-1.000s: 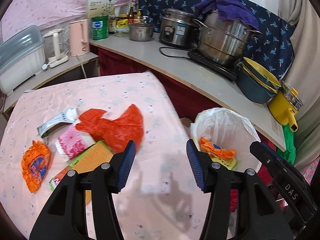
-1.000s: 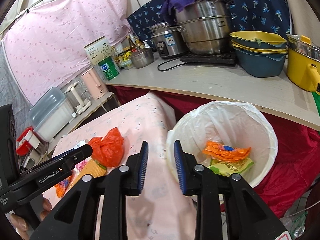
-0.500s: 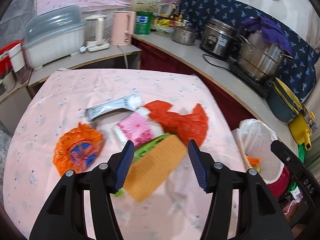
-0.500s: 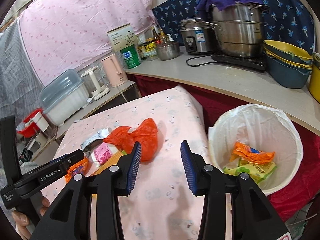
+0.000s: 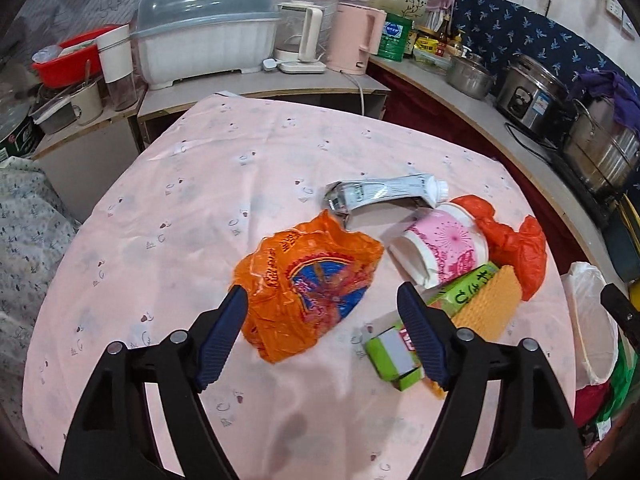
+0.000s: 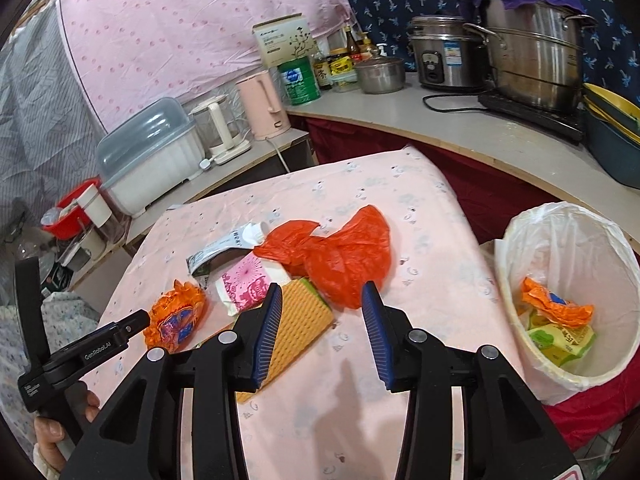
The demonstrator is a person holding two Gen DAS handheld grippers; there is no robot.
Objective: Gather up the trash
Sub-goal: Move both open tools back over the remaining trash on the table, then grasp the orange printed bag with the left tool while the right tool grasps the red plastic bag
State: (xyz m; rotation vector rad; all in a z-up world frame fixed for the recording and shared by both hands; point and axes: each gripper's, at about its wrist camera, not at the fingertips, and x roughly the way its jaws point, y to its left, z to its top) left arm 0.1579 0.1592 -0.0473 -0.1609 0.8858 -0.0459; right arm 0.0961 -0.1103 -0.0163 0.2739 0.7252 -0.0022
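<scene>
Trash lies on the pink tablecloth (image 5: 200, 200): an orange snack wrapper (image 5: 308, 280), a squeezed tube (image 5: 384, 194), a pink-patterned cup (image 5: 440, 244), a red plastic bag (image 5: 516, 248), a green and orange carton (image 5: 480, 304). My left gripper (image 5: 322, 320) is open just above the orange wrapper, one finger at each side. My right gripper (image 6: 320, 316) is open above the carton (image 6: 300, 324) and near the red bag (image 6: 344, 264). The white-lined bin (image 6: 560, 288) at the table's right holds wrappers.
A counter (image 6: 480, 140) behind carries pots, a rice cooker, kettles and jars. A covered dish rack (image 5: 204, 44) and a red bowl stand on the side shelf at the left. The left gripper's body (image 6: 80, 352) shows at the right view's lower left.
My left gripper swung left from the bin side across the table and now hangs over the orange wrapper. My right gripper opened wider and turned from the bin towards the trash pile.
</scene>
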